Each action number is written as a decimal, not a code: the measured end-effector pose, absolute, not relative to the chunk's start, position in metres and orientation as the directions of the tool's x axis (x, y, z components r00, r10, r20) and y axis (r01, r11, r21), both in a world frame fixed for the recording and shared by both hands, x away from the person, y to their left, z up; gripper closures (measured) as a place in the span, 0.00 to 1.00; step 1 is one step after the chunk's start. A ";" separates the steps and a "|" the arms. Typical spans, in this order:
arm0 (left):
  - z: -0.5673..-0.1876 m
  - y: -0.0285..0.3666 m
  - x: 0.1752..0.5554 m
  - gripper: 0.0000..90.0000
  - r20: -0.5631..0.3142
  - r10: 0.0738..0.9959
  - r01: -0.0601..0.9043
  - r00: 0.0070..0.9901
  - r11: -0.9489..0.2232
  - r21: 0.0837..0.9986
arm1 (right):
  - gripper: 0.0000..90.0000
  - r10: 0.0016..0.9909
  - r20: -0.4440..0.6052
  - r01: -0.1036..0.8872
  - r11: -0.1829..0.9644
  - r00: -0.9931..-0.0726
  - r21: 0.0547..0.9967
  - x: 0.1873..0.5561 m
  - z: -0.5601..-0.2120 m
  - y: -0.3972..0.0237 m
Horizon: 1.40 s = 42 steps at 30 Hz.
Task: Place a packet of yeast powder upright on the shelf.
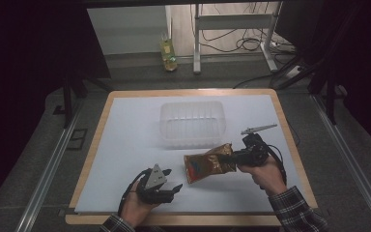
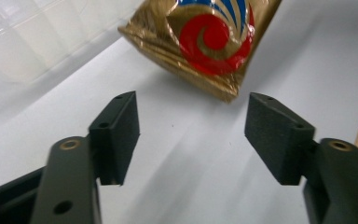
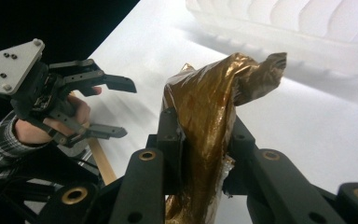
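White sheet (image 1: pixel 125 145) laid flat over a wood-edged table (image 1: pixel 290 135), likely for a plain, even work surface. At mid-table, a translucent ribbed plastic tub (image 1: pixel 192 123), open-topped, probably meant to receive something. Just in front of it, lifted off the sheet, a crinkly gold foil packet (image 1: pixel 207 165) with a red and blue swirl, pinched at one end by the right gripper (image 1: pixel 236 157), foil bunched and twisted between the closed jaws. Near the front edge, left gripper (image 1: pixel 170 180) spread wide, empty, pointed at the packet, perhaps ready to help.
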<state>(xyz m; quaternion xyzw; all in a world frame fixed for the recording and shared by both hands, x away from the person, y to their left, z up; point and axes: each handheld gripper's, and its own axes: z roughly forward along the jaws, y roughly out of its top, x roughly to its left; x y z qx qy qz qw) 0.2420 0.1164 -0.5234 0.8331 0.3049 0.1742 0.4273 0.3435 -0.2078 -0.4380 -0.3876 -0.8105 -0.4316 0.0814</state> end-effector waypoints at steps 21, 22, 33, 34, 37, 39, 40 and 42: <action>-0.523 0.121 0.235 0.07 -0.010 0.660 0.383 0.751 -0.423 0.821 | 0.82 0.600 0.419 0.679 0.303 -0.681 0.668 0.353 -0.408 -0.218; -0.523 0.122 0.236 0.06 -0.021 0.664 0.391 0.747 -0.415 0.822 | 0.82 0.605 0.416 0.679 0.301 -0.679 0.669 0.353 -0.407 -0.219; -0.523 0.123 0.237 0.02 -0.040 0.672 0.395 0.740 -0.386 0.834 | 0.81 0.631 0.411 0.686 0.275 -0.658 0.674 0.364 -0.394 -0.224; -0.523 0.123 0.237 0.02 -0.044 0.670 0.394 0.741 -0.382 0.836 | 0.81 0.633 0.410 0.686 0.274 -0.656 0.674 0.365 -0.393 -0.224; -0.522 0.124 0.237 0.01 -0.052 0.665 0.397 0.745 -0.379 0.836 | 0.82 0.639 0.407 0.687 0.272 -0.652 0.674 0.368 -0.389 -0.225; -0.522 0.124 0.237 0.01 -0.050 0.665 0.395 0.745 -0.380 0.836 | 0.81 0.647 0.405 0.689 0.264 -0.645 0.675 0.370 -0.386 -0.224; -0.522 0.124 0.237 0.01 -0.042 0.666 0.393 0.745 -0.387 0.834 | 0.81 0.650 0.402 0.687 0.264 -0.645 0.677 0.371 -0.385 -0.224; -0.522 0.123 0.237 0.01 -0.030 0.668 0.391 0.743 -0.398 0.830 | 0.82 0.657 0.397 0.687 0.260 -0.641 0.678 0.374 -0.383 -0.224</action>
